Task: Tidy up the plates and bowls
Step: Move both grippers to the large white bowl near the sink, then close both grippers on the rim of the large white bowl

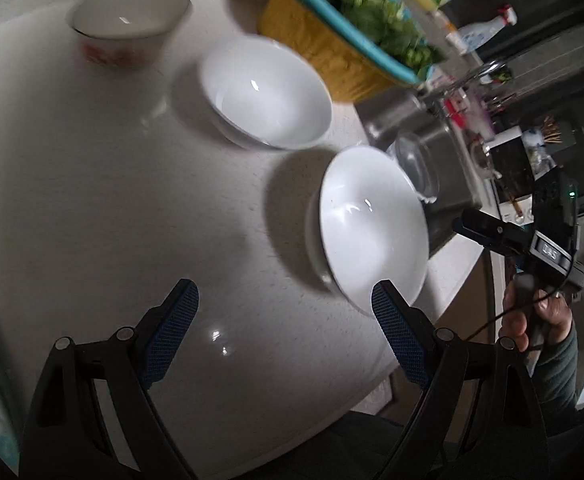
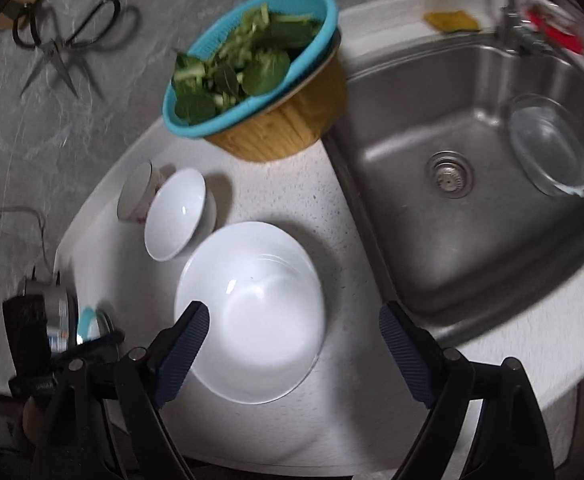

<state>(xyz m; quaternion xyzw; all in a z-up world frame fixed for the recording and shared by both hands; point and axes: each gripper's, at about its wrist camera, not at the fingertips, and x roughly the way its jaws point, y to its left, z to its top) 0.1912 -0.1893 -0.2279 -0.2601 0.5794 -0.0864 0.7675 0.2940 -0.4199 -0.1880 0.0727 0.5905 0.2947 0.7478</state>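
Left wrist view: our left gripper released, nothing between jaws, bare counter below. Nearest white bowl just beyond its right jaw; second white bowl, patterned bowl further ahead. Right wrist view: our right gripper released, large white bowl partly between jaws, untouched; sink beyond right jaw.

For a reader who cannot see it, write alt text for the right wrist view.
The open right gripper hovers over a large white bowl on a pale counter. Behind it sit a smaller white bowl and a patterned bowl; a steel sink holds a glass dish.
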